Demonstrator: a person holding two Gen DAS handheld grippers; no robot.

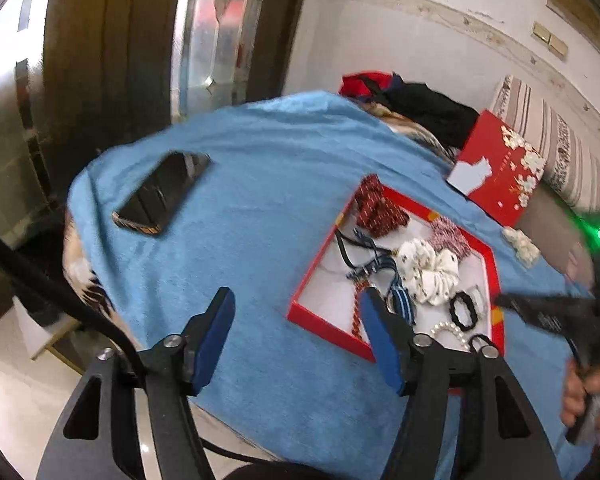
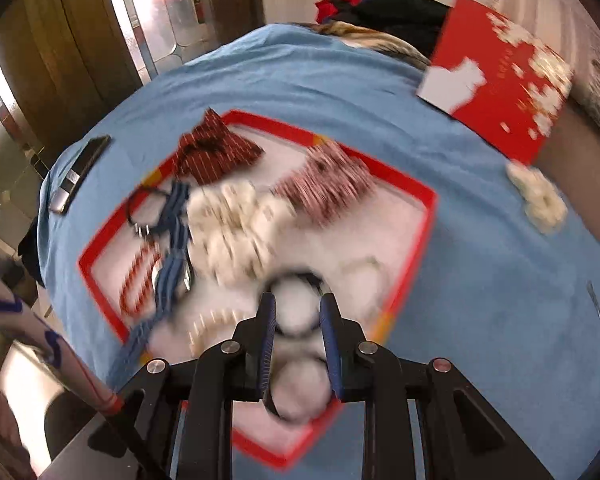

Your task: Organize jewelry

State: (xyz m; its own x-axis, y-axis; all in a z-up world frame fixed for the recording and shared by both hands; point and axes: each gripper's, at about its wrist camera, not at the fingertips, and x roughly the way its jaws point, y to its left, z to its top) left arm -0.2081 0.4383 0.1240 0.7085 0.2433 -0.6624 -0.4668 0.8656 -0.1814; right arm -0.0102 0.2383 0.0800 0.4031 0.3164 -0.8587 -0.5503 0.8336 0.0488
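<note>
A red tray with a white floor [image 1: 320,316] [image 2: 424,216] lies on the blue cloth and holds a dark red bow [image 1: 380,208] [image 2: 216,152], a white dotted scrunchie [image 1: 428,268] [image 2: 232,228], a pink patterned scrunchie [image 1: 450,236] [image 2: 328,184], blue striped cords [image 1: 400,300] [image 2: 172,256], a pearl bracelet [image 1: 450,330] and black hair ties [image 1: 464,310] [image 2: 296,276]. My left gripper [image 1: 298,308] is open and empty above the cloth, left of the tray. My right gripper [image 2: 298,308] is open over the tray's near part, its fingers either side of the black hair ties. It shows blurred in the left wrist view [image 1: 512,304].
A black phone [image 1: 162,192] [image 2: 80,172] lies on the cloth [image 1: 260,200] at the left. A red flowered lid [image 1: 500,168] [image 2: 504,76] lies at the far right, a small white scrunchie [image 1: 522,244] [image 2: 540,196] near it. Clothes [image 1: 416,104] are piled behind. The right view is motion-blurred.
</note>
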